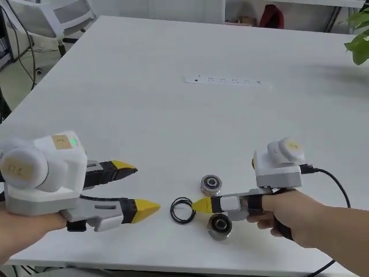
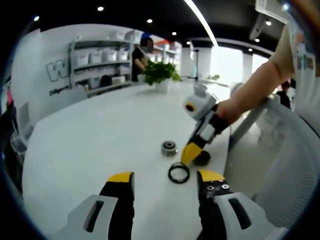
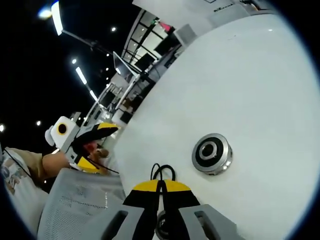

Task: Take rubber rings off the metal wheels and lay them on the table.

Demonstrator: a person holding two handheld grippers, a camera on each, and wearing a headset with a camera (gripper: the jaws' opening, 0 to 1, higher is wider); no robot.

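Note:
A thin black rubber ring (image 1: pixel 182 210) lies looped on the white table (image 1: pixel 173 115), and my right gripper (image 1: pixel 199 205) is shut on its right edge. In the right gripper view the ring (image 3: pixel 163 172) curls out from the shut yellow tips (image 3: pixel 160 186). A bare metal wheel (image 1: pixel 211 184) sits just beyond the ring. A second wheel (image 1: pixel 219 226), dark around its rim, lies under the right gripper's jaws. My left gripper (image 1: pixel 135 187) hovers open to the left of the ring, holding nothing. The left gripper view looks between its jaws (image 2: pixel 165 176) at the ring (image 2: pixel 178 173).
A white power strip (image 1: pixel 222 81) lies far back on the table. Plant leaves (image 1: pixel 360 40) reach in at the far right corner and a chair (image 1: pixel 52 17) stands beyond the far left edge. The table's front edge runs just below both grippers.

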